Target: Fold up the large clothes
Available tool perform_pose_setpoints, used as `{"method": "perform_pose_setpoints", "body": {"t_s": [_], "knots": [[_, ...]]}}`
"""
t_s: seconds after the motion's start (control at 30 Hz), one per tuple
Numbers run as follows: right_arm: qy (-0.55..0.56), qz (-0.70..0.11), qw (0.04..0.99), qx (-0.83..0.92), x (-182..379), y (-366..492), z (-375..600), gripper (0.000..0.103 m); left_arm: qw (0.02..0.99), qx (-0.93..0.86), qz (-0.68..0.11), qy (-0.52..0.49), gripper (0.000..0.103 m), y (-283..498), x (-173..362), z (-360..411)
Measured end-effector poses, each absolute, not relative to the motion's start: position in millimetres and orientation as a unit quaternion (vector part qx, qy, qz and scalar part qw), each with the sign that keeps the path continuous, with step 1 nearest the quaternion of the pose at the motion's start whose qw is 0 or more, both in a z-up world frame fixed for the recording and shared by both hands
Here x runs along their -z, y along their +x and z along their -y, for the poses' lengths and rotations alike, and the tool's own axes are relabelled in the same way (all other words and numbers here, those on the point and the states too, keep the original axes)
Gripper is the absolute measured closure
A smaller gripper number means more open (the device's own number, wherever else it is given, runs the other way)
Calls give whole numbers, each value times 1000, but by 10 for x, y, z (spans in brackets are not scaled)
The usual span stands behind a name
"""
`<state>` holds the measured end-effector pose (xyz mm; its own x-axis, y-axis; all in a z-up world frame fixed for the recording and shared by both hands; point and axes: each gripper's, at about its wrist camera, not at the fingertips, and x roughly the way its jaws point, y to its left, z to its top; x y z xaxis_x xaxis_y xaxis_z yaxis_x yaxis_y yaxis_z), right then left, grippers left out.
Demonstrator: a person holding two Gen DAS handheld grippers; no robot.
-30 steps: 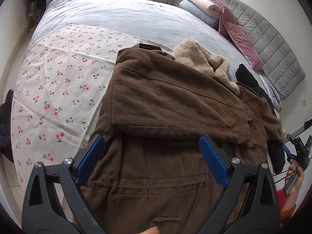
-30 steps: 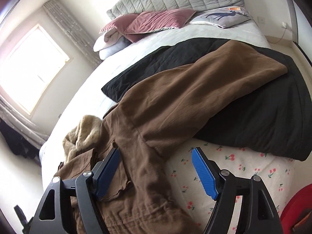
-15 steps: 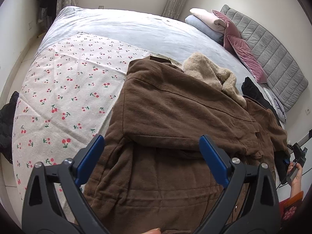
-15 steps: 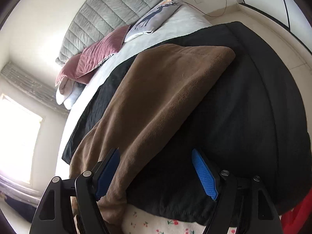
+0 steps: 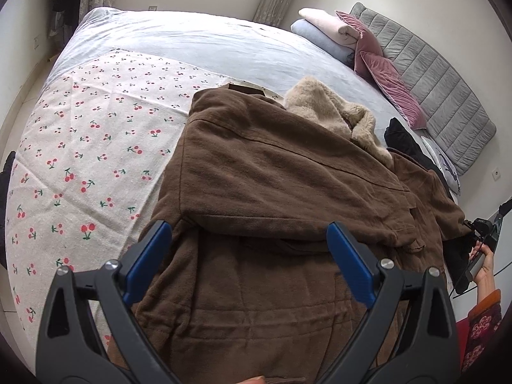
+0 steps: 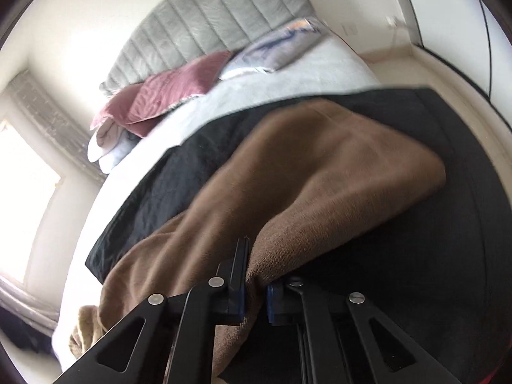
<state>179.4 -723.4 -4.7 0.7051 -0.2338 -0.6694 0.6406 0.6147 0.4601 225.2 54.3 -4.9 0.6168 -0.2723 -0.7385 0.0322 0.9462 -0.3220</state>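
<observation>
Brown and heavy, the coat point(image 5: 275, 198) sprawls across the bed point(image 5: 179, 41), body on the cherry-print sheet point(image 5: 80, 147), one sleeve point(image 6: 320, 166) lying out over a black quilt point(image 6: 464, 224). Its near side is already folded in, fleece lining point(image 5: 332, 112) showing at the collar. The right gripper point(image 6: 254, 288) has pinched shut on that sleeve's edge; I'd carry it low and flat across the body, avoiding bunching. The left gripper point(image 5: 249, 256) hovers wide open over the hem, holding nothing.
</observation>
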Motion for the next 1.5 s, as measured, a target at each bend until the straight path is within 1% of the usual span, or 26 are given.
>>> {"method": "perform_pose_setpoints", "body": {"t_s": [0.27, 0.4, 0.5, 0.63, 0.7, 0.8, 0.83, 0.9, 0.93, 1.0, 1.03, 1.07, 1.1, 1.2, 1.23, 1.5], "knots": [[241, -259, 914, 198, -857, 1841, 6403, 97, 884, 104, -433, -139, 6, 2229, 8, -486], [165, -262, 941, 136, -1229, 1995, 5679, 97, 882, 111, -437, -140, 6, 2217, 6, -477], [93, -281, 952, 79, -1378, 2134, 4949, 97, 880, 115, -438, -143, 6, 2213, -4, -479], [-22, -326, 945, 2, -1255, 2357, 3917, 97, 880, 120, -438, -138, 6, 2198, -13, -470], [-71, -364, 927, -51, -1035, 2436, 3418, 96, 879, 123, -440, -137, 6, 2198, -9, -466], [-103, -439, 886, -108, -545, 2526, 2975, 93, 877, 126, -443, -139, 6, 2202, -2, -470], [-106, -463, 872, -121, -379, 2557, 2878, 91, 876, 127, -444, -140, 6, 2204, 0, -469], [-102, -506, 846, -136, -111, 2604, 2732, 83, 875, 128, -446, -139, 6, 2211, 2, -468], [-99, -514, 841, -134, -37, 2603, 2710, 81, 875, 128, -446, -139, 6, 2211, 3, -470], [-80, -516, 842, -135, 13, 2581, 2725, 69, 874, 130, -447, -139, 6, 2212, 1, -471], [-60, -513, 844, -143, 5, 2558, 2758, 64, 874, 131, -447, -140, 6, 2212, 0, -471], [-43, -511, 845, -149, -50, 2531, 2775, 54, 874, 132, -447, -140, 6, 2213, 2, -466], [-27, -508, 846, -156, -96, 2514, 2793, 47, 873, 133, -448, -140, 6, 2218, 7, -463], [5, -496, 852, -169, -213, 2332, 2911, 38, 870, 135, -453, -138, 6, 2217, 25, -430], [10, -494, 853, -170, -240, 2254, 2924, 37, 870, 137, -454, -136, 6, 2214, 27, -412], [52, -479, 860, -167, -265, 1696, 3145, 33, 873, 148, -451, -112, 6, 2141, -41, -249]]}}
